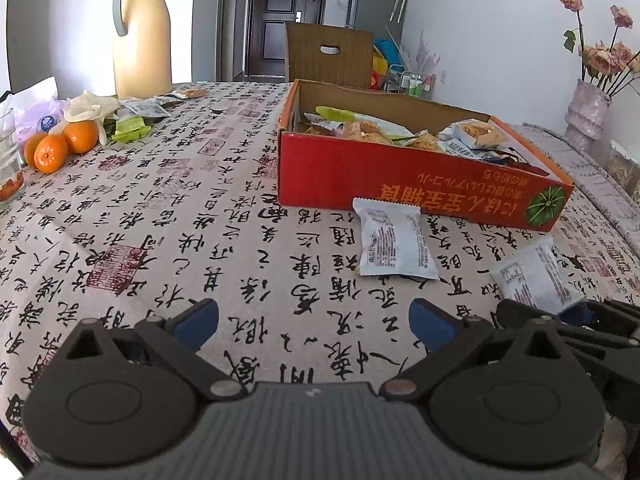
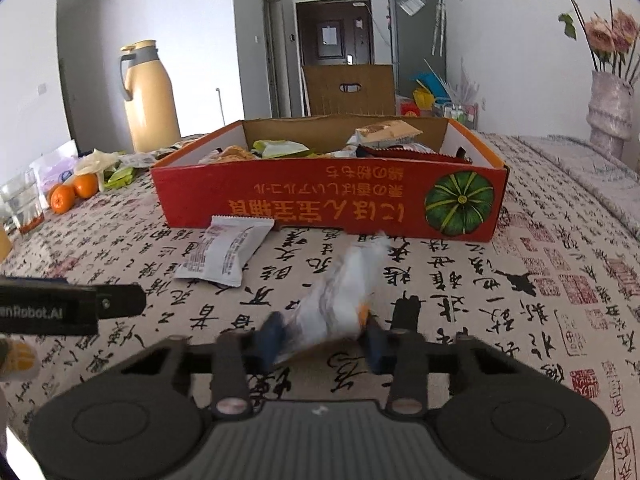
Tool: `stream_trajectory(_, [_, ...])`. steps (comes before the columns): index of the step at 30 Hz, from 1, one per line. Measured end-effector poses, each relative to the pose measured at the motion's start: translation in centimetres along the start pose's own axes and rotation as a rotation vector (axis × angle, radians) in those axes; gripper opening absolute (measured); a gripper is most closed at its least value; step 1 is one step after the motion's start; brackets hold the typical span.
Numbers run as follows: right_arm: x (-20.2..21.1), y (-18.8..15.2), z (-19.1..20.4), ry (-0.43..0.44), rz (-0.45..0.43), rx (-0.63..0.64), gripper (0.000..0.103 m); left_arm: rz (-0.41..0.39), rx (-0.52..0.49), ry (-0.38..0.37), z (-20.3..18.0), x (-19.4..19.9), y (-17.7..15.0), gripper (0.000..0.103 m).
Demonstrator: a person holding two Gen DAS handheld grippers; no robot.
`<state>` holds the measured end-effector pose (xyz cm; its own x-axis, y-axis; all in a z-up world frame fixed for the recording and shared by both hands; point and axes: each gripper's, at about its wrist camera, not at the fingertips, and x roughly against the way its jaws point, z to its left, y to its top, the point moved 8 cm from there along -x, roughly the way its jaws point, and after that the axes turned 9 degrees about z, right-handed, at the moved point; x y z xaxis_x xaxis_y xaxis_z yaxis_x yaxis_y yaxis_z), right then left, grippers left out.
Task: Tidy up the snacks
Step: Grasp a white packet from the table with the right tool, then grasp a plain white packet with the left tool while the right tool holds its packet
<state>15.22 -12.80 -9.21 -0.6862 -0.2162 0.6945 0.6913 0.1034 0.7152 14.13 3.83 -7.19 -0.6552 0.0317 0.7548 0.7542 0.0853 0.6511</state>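
A red cardboard box (image 1: 400, 184) (image 2: 320, 196) with a green pumpkin picture stands on the calligraphy tablecloth, with several snack packets inside. One white snack packet (image 1: 394, 244) (image 2: 224, 252) lies flat just in front of the box. My left gripper (image 1: 314, 320) hovers open over bare cloth short of that packet, nothing between its blue pads. A second white snack packet (image 2: 340, 292) (image 1: 536, 276) is pinched between the blue pads of my right gripper (image 2: 324, 336), which is shut on its near end. That packet looks blurred and tilts towards the box.
A yellow thermos jug (image 1: 140, 36) stands at the far left. Near it lie oranges (image 1: 60, 148), green packets (image 1: 130, 128) and a glass container (image 1: 8, 160). A vase of dried roses (image 1: 588, 112) is at the far right; a wooden chair back (image 1: 328, 56) is behind the box.
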Motion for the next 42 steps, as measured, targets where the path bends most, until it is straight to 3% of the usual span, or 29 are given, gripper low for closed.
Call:
stream_trajectory(7, [0.4,0.1,-0.1,0.034,-0.014,-0.001,0.022,-0.001,-0.011,0.003,-0.4,-0.1,0.2,0.103])
stream_trajectory(21, [1.9,1.4,-3.0,0.016,-0.092,-0.05,0.019,-0.028,-0.064,0.012,-2.7,-0.4,3.0,0.103])
stream_trajectory(37, [2.1,2.7,-10.3,-0.123,-0.157,-0.157,0.019,0.044,-0.086,0.044,-6.3,-3.8,6.2,0.103])
stream_trajectory(42, [1.3,2.7,-11.1,-0.126,-0.148,-0.171,0.019,0.066,-0.078,0.064,-6.9,-5.6,6.3,0.103])
